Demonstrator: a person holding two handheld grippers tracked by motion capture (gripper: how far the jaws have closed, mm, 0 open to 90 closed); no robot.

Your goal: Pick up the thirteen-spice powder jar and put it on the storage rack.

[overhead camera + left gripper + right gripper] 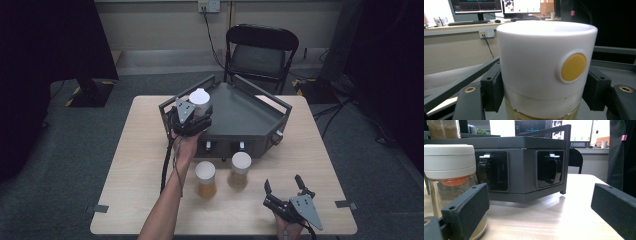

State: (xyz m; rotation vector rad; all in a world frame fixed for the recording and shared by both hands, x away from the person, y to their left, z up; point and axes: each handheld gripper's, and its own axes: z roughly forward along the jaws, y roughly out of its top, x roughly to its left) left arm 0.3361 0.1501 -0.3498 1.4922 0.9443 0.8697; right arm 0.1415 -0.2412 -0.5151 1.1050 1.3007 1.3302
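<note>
We see the left gripper [192,119] pinching a white-lidded jar [544,67] (amber contents cut off below) over the dark rack's [250,117] front-left rail, while the right gripper [284,192], jaws spread, rests near the table's [145,150] front edge beside two jars [222,175].

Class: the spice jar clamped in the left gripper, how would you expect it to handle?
The jar looks rigid, so the left gripper probably won't deform it. Its clear lower part suggests glass: likely fragile and slippery. The wide white lid tops a tall body, so it may tip if set down tilted.
</note>
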